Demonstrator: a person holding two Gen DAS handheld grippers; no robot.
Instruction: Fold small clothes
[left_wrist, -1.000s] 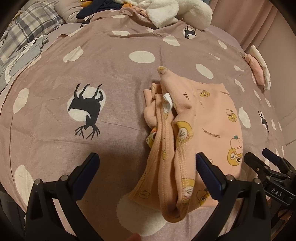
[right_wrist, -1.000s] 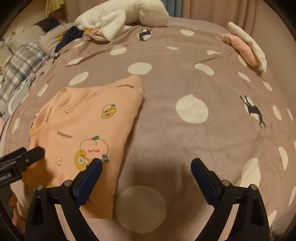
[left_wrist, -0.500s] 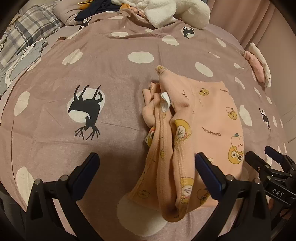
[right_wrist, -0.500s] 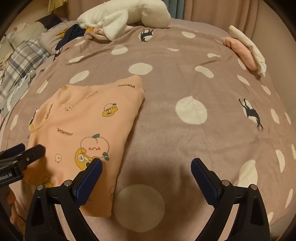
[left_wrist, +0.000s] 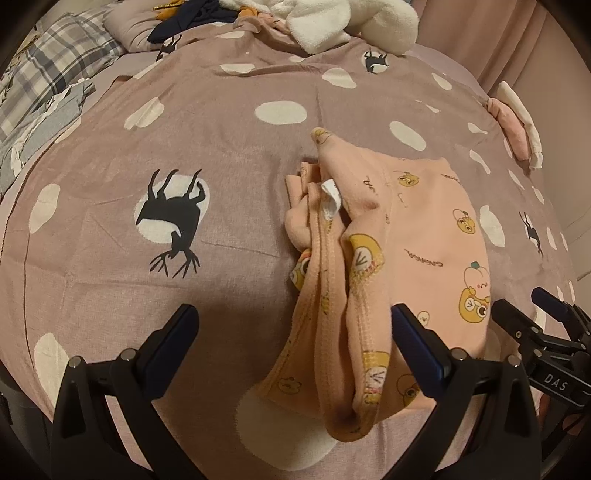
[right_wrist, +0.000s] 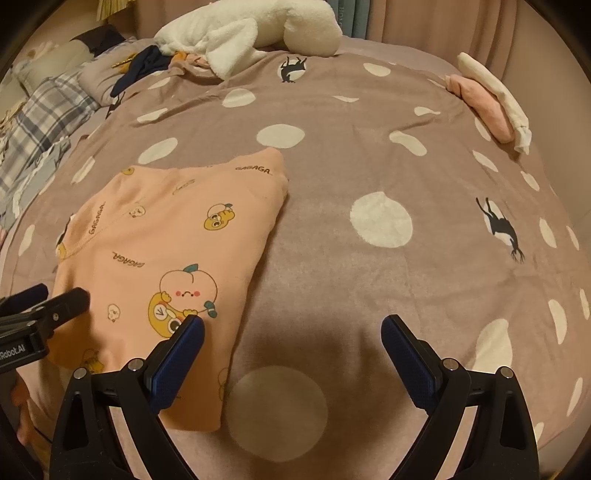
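Observation:
A small peach garment (left_wrist: 410, 258) with cartoon fruit prints lies on the mauve spotted bedspread (left_wrist: 184, 147). Its left side is bunched into ridges with a white label showing; the rest lies flat. My left gripper (left_wrist: 295, 339) is open, hovering above the bunched near end of the garment, with nothing between its fingers. In the right wrist view the same garment (right_wrist: 166, 258) lies flat at the left, and my right gripper (right_wrist: 291, 354) is open above the bedspread (right_wrist: 369, 166), its left finger (right_wrist: 177, 354) over the garment's near right edge. Each gripper shows at the edge of the other's view.
Folded pink and white clothes (right_wrist: 491, 99) are stacked at the far right edge of the bed. A white plush (right_wrist: 251, 33) and dark clothes (right_wrist: 147, 62) lie at the back. Plaid bedding (left_wrist: 48, 74) and loose grey cloth lie at the left.
Both wrist views have shifted slightly, as if the grippers eased back or up a little. The garment has kept its shape and both grippers stay open.

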